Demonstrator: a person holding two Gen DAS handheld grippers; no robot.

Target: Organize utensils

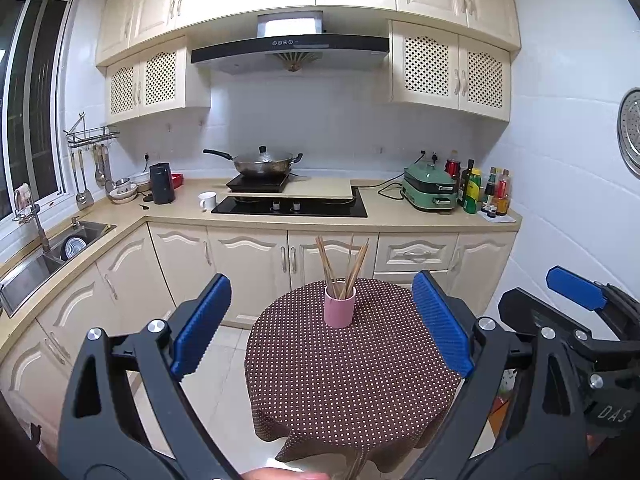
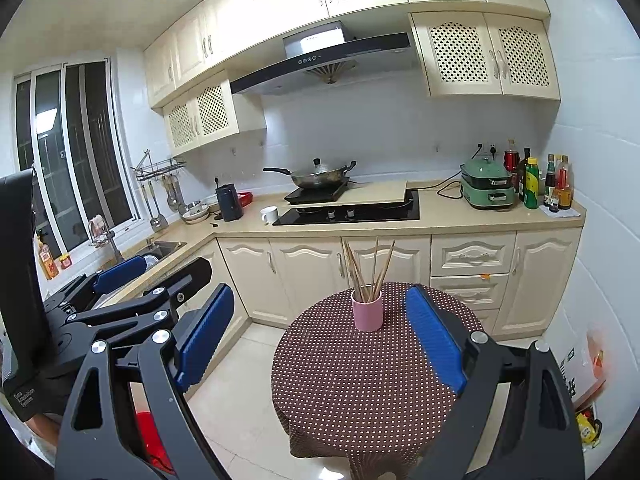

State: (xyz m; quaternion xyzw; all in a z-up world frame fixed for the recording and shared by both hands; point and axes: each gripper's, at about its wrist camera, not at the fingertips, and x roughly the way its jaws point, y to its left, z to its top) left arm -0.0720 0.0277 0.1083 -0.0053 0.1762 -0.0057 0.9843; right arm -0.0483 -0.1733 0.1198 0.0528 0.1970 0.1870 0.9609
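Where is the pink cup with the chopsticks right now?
In both wrist views the pink cup stands upright on the far part of the dotted round table, ahead of both open tongs, chopsticks inside.

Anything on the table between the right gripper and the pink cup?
Nothing: only bare dotted tablecloth lies between the right gripper and the pink cup, seen in the right wrist view.

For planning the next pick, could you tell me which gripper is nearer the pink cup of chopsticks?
Neither clearly. The left gripper and right gripper both hang open, short of the pink cup, roughly level with each other.
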